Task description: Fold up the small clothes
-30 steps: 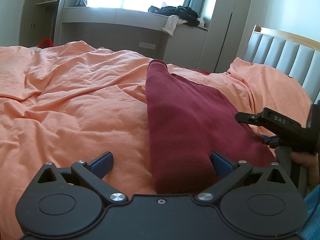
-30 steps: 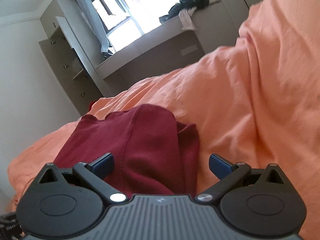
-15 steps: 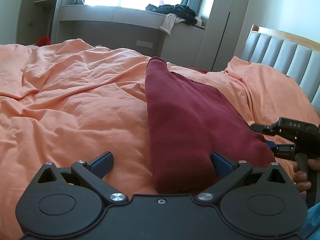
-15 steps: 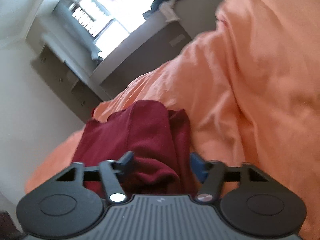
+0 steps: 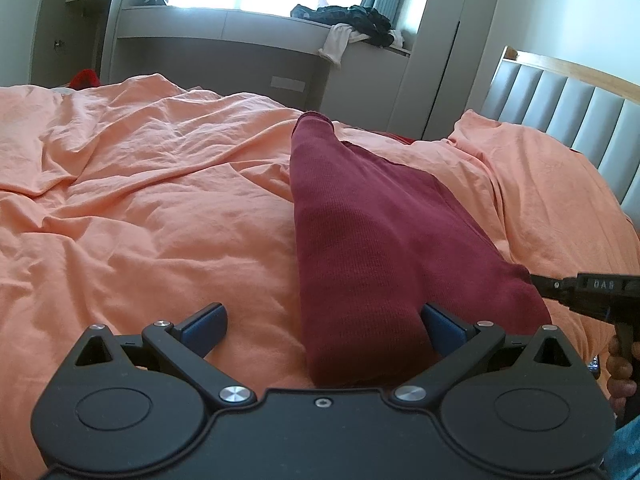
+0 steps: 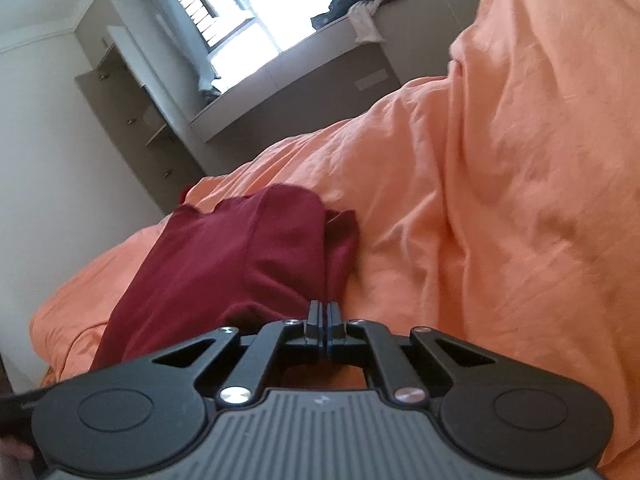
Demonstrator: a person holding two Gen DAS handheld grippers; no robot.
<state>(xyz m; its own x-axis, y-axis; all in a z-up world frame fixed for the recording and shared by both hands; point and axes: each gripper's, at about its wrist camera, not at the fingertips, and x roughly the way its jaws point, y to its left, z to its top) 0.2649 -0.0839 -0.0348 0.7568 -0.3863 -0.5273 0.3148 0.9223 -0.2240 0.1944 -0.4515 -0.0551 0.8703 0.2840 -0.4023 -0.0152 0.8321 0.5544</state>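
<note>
A maroon garment [image 5: 360, 240] lies folded into a long strip on the orange duvet [image 5: 140, 200], running away from me. My left gripper [image 5: 322, 322] is open, and the strip's near end lies between its fingers, against the right blue pad [image 5: 440, 328]. My right gripper [image 5: 538, 280] comes in from the right, held by a person's hand [image 5: 620, 364]. In the right wrist view its jaws [image 6: 324, 312] are closing and stand pressed together on the edge of the garment [image 6: 240, 248].
An orange pillow [image 5: 540, 168] rests against the grey padded headboard [image 5: 580, 96] at the right. Beyond the bed, a window ledge [image 5: 240, 20] carries a heap of dark clothes [image 5: 352, 16]. A cabinet [image 5: 60, 40] stands at the far left.
The right gripper's jaws went from wide open to shut at the garment's edge. In the left wrist view it drew back toward the right. The left gripper stayed still.
</note>
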